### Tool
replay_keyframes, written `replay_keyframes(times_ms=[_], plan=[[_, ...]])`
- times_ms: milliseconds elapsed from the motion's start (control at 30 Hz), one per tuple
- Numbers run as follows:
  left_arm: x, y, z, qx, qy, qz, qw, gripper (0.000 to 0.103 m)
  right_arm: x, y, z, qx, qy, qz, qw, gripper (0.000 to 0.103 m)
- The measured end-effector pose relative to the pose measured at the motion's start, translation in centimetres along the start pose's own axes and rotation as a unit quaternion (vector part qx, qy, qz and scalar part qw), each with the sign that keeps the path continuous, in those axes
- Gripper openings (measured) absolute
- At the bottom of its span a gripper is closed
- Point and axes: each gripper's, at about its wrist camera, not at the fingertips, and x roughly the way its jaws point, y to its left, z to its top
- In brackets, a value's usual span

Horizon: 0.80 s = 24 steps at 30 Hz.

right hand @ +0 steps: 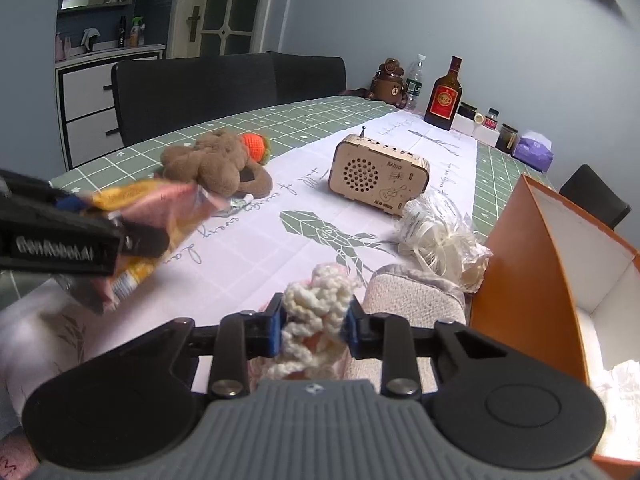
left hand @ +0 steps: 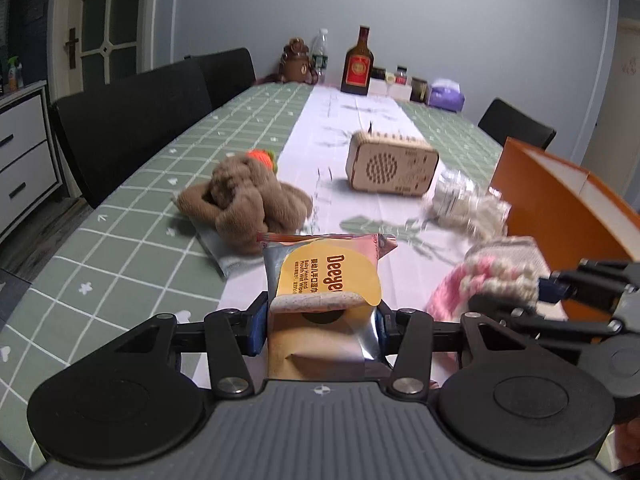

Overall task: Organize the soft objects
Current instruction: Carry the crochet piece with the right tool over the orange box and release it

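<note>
My left gripper (left hand: 320,320) is shut on a soft pack of baby wet wipes (left hand: 328,276) with an orange label, and holds it clear of the tablecloth. In the right wrist view the same pack (right hand: 160,208) hangs at the left. My right gripper (right hand: 314,320) is shut on a cream and pink knitted piece (right hand: 316,300), which bulges between the blue pads. A brown plush toy (left hand: 244,200) with an orange knitted fruit (right hand: 256,146) lies on the table further back, to the left. An open orange box (right hand: 532,260) stands at the right.
A wooden radio (right hand: 380,178) stands mid-table, with a plastic bag of white ribbon (right hand: 436,236) beside the box. A pale fuzzy pad (right hand: 412,292) lies under the knitted piece. Bottles, jars and a tissue pack (right hand: 534,152) line the far end. Black chairs (left hand: 132,120) stand along the left side.
</note>
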Motion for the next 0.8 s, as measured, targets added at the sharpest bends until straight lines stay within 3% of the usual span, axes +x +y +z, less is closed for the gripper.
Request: replay_keyframes(times_ms=[333, 467, 633, 800], plan=[[-3.1, -1.4, 2.4, -0.001, -0.030, 0.015, 0.9995, 0.055, -6.0, -3.0, 0.8, 0.059, -0.071, 0.010, 0.996, 0.028], [-3.6, -3.6, 4.3, 0.002, -0.046, -0.005, 0.9989, 0.055, -9.9, -6.1, 1.1, 0.088, -0.108, -0.026, 0.990, 0.028], [-3.5, -7.3, 6.5, 0.016, -0.064, -0.058, 0.9961, 0.055, -13.6, -12.4, 0.7, 0.177, -0.145, -0.092, 0.969, 0.028], [-1.9, -11.1, 8.0, 0.032, -0.062, -0.094, 0.9931, 0.055, -12.6, -17.7, 0.2, 0.272, -0.128, -0.127, 0.945, 0.028]])
